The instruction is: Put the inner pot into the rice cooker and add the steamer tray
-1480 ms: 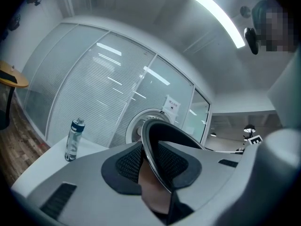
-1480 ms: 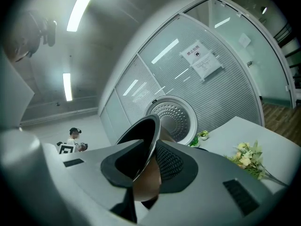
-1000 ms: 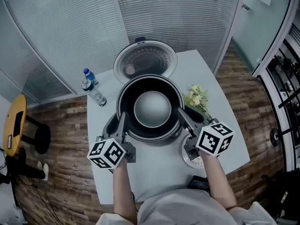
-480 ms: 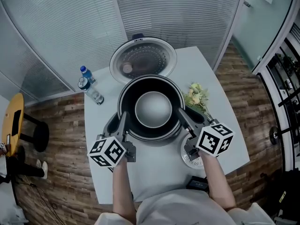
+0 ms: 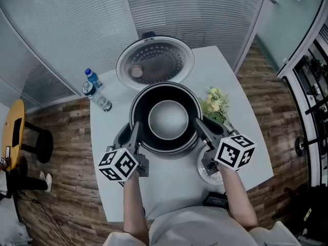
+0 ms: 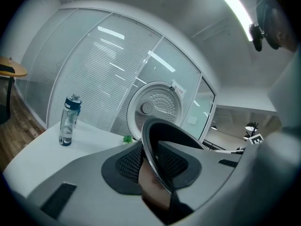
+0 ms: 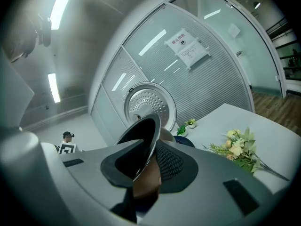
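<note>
The dark inner pot (image 5: 166,119) with its grey bottom hangs over the rice cooker body (image 5: 123,136), whose dark sides show to the pot's left and right. My left gripper (image 5: 134,132) is shut on the pot's left rim, my right gripper (image 5: 199,127) on its right rim. In the left gripper view the rim (image 6: 157,145) runs between the ribbed pads of the gripper (image 6: 153,173). The right gripper view shows the same: the rim (image 7: 143,145) pinched in the gripper (image 7: 146,173). The cooker's open lid (image 5: 155,60) stands behind. A white perforated disc (image 5: 206,172) lies under my right hand.
On the white table (image 5: 169,188) a water bottle (image 5: 95,91) lies at the left and a flower bunch (image 5: 215,104) at the right. A dark object (image 5: 218,200) sits at the front edge. Glass partitions with blinds curve behind. A yellow stool (image 5: 13,135) stands on the wooden floor at the left.
Both grippers have come down a little with the pot still between them. In the head view the lid and the bottle have drifted up and to the left.
</note>
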